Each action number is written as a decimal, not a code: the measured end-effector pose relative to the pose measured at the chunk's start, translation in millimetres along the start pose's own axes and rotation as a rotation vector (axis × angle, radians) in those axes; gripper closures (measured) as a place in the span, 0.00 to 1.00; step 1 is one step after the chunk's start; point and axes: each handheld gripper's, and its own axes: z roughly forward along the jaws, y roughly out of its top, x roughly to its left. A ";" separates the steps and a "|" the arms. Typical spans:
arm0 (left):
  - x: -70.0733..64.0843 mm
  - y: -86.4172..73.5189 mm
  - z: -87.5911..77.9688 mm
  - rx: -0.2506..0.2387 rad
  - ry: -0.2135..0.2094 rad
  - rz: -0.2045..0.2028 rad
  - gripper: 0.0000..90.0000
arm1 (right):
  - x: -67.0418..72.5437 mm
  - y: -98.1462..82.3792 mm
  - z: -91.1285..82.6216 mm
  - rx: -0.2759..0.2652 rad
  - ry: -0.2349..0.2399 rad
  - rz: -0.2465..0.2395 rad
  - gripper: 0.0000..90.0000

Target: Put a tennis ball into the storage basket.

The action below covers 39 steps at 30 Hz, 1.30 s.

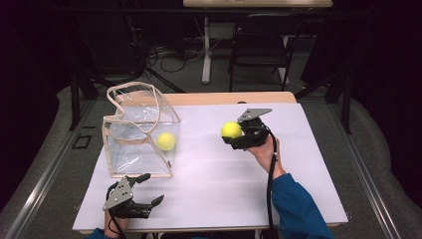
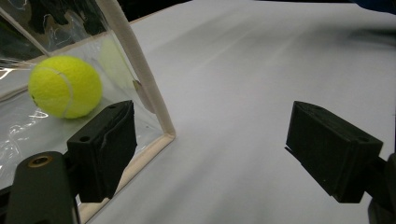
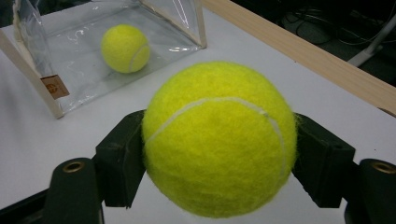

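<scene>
A clear plastic bag [image 1: 142, 132] with cream trim stands open on the white table [image 1: 214, 169] at the left. One yellow tennis ball [image 1: 166, 141] lies inside it, seen through the wall [image 2: 65, 86] [image 3: 125, 48]. My right gripper [image 1: 233, 133] is shut on a second tennis ball [image 1: 231, 130] [image 3: 219, 140], held above the table right of the bag. My left gripper [image 1: 152, 191] [image 2: 210, 154] rests open near the front edge, just in front of the bag's corner [image 2: 166, 135], with nothing between its fingers.
The table's wooden far edge [image 1: 229, 97] [image 3: 299, 51] runs behind the bag. Beyond it stand a dark chair [image 1: 261, 45] and a white desk leg [image 1: 205, 50] with cables on the floor. A blue sleeve [image 1: 298, 209] enters from the bottom right.
</scene>
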 end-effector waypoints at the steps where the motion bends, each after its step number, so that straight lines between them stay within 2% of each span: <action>1: 0.0 0.0 0.0 0.000 0.000 0.000 0.18 | 0.5 1.0 0.0 0.004 0.002 -0.003 0.29; 39: 0.3 0.0 0.0 0.001 -0.002 -0.001 0.18 | 16.5 26.9 8.0 -0.004 0.047 -0.060 0.29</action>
